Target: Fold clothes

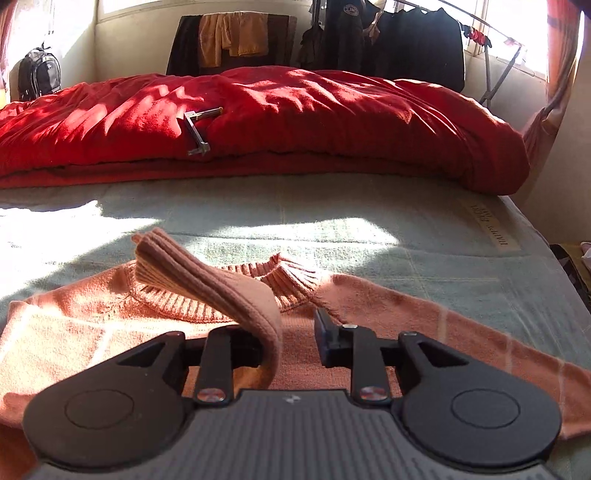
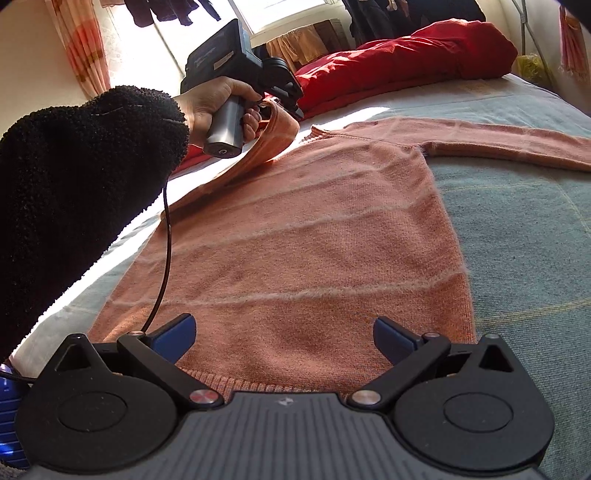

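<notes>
Currently, the sweater (image 2: 303, 236) is spread flat on the bed (image 2: 517, 229), one sleeve (image 1: 221, 280) draped over the half-open left hand-held gripper (image 1: 284, 343), the right hand-held gripper (image 2: 284, 336) held wide and empty, the body unfolded.

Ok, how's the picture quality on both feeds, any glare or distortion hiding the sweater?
Left wrist: hard sunlight blows out the bedsheet at left, fisheye bends the red duvet; the sweater stays readable, its sleeve draped over the left gripper. Right wrist: window overexposed, sweater evenly lit and sharp; black sleeve blocks the left edge.
</notes>
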### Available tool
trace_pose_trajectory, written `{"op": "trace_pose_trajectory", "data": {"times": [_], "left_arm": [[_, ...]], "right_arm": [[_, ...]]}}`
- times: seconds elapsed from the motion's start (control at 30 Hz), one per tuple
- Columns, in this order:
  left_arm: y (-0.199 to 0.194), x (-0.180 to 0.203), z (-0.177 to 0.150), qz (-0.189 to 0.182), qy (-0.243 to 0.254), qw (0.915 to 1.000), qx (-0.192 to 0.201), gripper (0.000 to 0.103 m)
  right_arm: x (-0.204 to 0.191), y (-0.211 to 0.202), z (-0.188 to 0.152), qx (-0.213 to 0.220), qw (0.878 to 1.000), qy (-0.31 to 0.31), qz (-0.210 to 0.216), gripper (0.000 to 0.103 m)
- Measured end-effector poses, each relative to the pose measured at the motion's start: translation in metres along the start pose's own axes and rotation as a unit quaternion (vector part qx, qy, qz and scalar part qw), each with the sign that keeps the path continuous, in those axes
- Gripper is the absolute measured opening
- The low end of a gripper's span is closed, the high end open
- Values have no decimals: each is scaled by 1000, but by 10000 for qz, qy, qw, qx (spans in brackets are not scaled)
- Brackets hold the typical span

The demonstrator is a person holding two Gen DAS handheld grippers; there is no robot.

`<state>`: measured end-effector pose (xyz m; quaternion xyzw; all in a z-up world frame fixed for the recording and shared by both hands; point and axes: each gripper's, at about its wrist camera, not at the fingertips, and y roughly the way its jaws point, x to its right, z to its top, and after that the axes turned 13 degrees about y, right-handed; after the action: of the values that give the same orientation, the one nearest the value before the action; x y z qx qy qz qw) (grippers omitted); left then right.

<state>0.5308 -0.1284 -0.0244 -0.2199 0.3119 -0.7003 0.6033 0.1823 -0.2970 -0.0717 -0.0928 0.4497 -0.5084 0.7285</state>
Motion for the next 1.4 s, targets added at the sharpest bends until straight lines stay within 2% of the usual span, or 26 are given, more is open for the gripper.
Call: {"op": "trace_pose_trajectory", "data": {"times": [0.03, 0.2, 0.27, 0.33, 0.43, 0.57, 0.67, 0.8, 1.0, 1.17, 1.27, 1.4], "left_arm": [[-1, 3, 1, 15, 51, 10000, 7, 35], [-1, 15, 3, 226, 362, 9991, -2, 42], [1, 26, 3, 351, 779, 9963, -76, 43], [4, 41, 2, 533, 1314, 9898, -158, 43], [10, 65, -5, 777, 2093, 9745, -217, 45], [16, 88, -19, 885, 2882, 9531, -264, 46], [18, 110, -31, 1095, 3740, 9207, -198, 48], [9, 127, -41, 1060, 4290, 8970, 72, 48], [-11, 97, -23, 590, 3490, 9353, -10, 48], [-39, 43, -18, 250, 2836, 9586, -16, 51], [-60, 5, -20, -14, 2433, 9699, 90, 52], [-80, -48, -28, 71, 2049, 9787, 118, 58]], "right_arm": [[0, 0, 0, 2, 10000, 8, -10, 103], [2, -1, 1, 37, 10000, 16, -24, 103], [3, -2, 1, 42, 10000, 41, -24, 103], [5, -2, 1, 46, 10000, 71, -37, 103], [7, -1, 2, 38, 9999, 121, -61, 103], [7, -1, 2, 39, 9999, 138, -82, 103], [9, -2, 2, 65, 9998, 157, -90, 103], [10, -2, 2, 62, 9997, 200, -104, 103], [4, -4, 1, 75, 9998, 131, -109, 103], [-7, -8, 1, 83, 9999, 75, -94, 103], [-18, -9, 0, 87, 9999, -24, -81, 103], [-34, -9, -2, 73, 9998, -169, -76, 103]]}}
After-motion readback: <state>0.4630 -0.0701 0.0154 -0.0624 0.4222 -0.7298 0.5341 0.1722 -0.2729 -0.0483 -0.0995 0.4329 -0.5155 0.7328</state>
